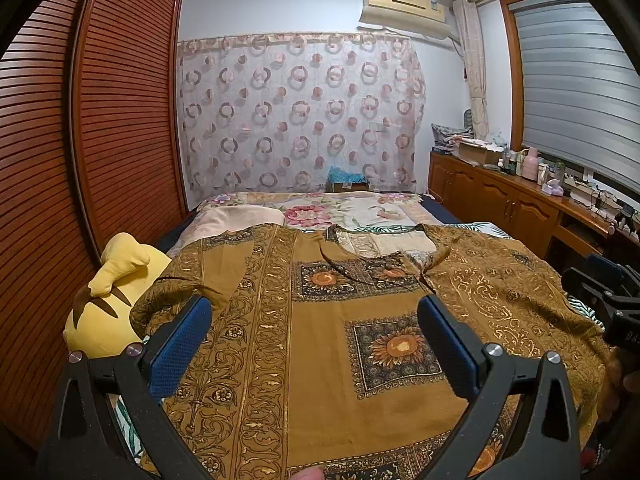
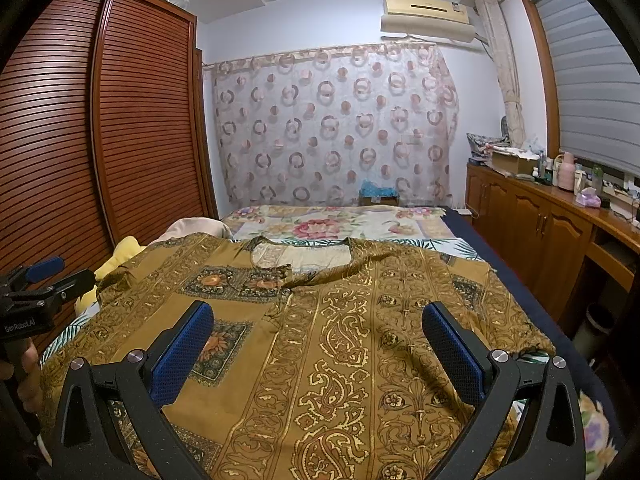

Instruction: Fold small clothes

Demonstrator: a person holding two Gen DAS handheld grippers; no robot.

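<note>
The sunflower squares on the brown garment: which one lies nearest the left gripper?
The single sunflower square just inside the left gripper's right finger; the other two squares sit side by side farther up, under the neckline.

Garment (image 1: 328, 320) spread flat across near end of bed (image 1: 400, 210); plush toy (image 1: 112, 304) off its left edge, pillow (image 1: 236, 220) behind, toward far-left corner.

We see both tools held above the garment (image 1: 320, 344) with their fingers spread wide and nothing between them. The garment lies nearly flat across the bed (image 2: 344, 220), so the air above it is free. At its left edge a yellow plush (image 1: 108, 304) crowds the sleeve, with the wardrobe (image 1: 92, 128) close behind. On the right, the cabinet (image 2: 532, 224) stands just beside the bed. The far half of the bed is open.
</note>
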